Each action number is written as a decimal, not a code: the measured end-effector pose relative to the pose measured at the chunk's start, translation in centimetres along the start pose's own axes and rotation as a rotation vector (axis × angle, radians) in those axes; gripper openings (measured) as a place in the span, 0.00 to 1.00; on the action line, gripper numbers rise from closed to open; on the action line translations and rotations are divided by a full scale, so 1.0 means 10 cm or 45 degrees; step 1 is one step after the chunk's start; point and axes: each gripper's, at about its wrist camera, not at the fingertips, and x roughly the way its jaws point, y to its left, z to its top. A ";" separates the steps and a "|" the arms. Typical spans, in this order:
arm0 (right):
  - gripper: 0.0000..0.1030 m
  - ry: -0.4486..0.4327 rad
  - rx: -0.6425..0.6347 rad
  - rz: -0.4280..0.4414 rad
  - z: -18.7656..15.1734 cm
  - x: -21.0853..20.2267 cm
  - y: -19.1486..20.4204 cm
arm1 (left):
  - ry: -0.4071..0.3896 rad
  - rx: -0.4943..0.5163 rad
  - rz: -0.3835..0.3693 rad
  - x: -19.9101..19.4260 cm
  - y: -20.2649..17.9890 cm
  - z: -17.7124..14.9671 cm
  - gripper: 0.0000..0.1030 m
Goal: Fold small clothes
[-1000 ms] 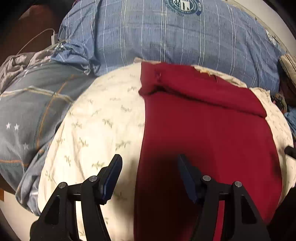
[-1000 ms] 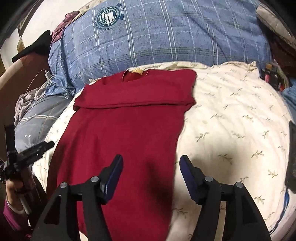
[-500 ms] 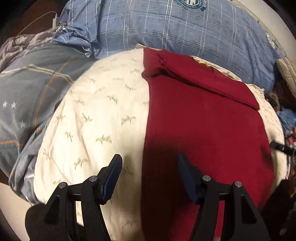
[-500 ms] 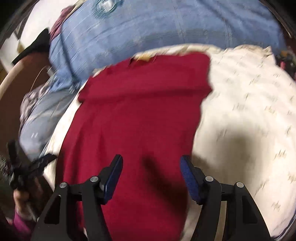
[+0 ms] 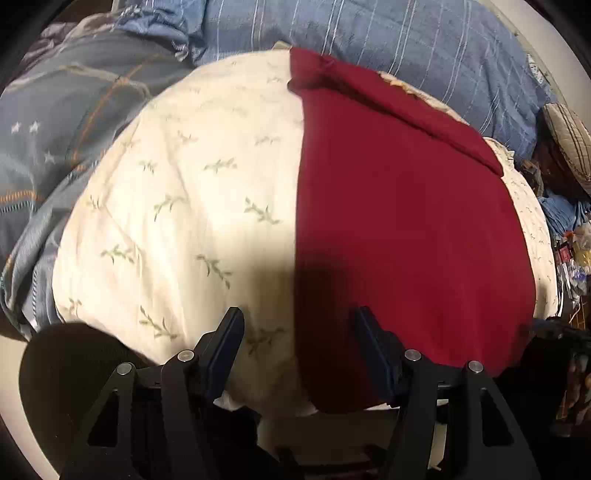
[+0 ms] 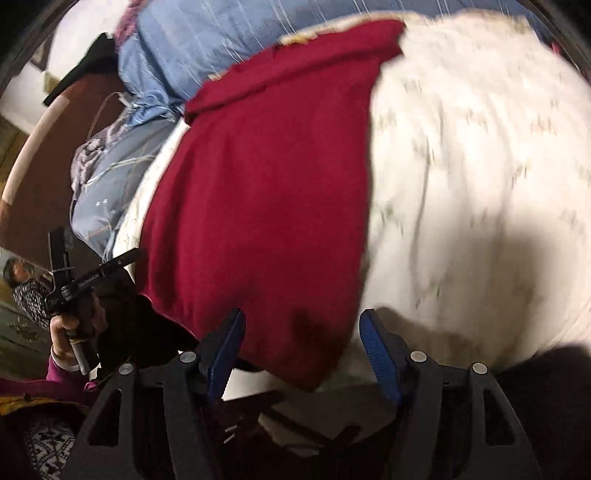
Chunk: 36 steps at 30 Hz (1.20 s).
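Observation:
A dark red garment lies flat on a cream leaf-print quilt, its far end folded over into a band. It also shows in the right wrist view. My left gripper is open and empty, just short of the garment's near left corner at the bed's front edge. My right gripper is open and empty, just short of the near right corner. The left gripper also shows in the right wrist view, held in a hand.
A blue plaid duvet is heaped behind the garment. A grey-blue bedcover lies to the left. Clutter sits at the right edge. The quilt drops off at the front edge. A person stands far left.
Both grippers have pulled back toward the bed's near edge, so the garment's bottom hem now lies just ahead of the fingertips. Both stay open. The right view is blurred by motion.

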 end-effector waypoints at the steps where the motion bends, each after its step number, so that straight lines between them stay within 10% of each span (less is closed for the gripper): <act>1: 0.64 0.013 0.015 0.014 -0.01 0.05 -0.01 | 0.007 -0.004 -0.006 0.01 -0.03 0.00 0.60; 28: 0.56 0.014 -0.089 0.086 -0.06 0.11 0.17 | 0.050 0.113 0.004 0.24 -0.29 -0.04 0.43; 36: 0.19 -0.041 -0.103 -0.033 -0.09 0.04 0.23 | 0.045 0.095 -0.009 0.20 -0.26 -0.07 0.43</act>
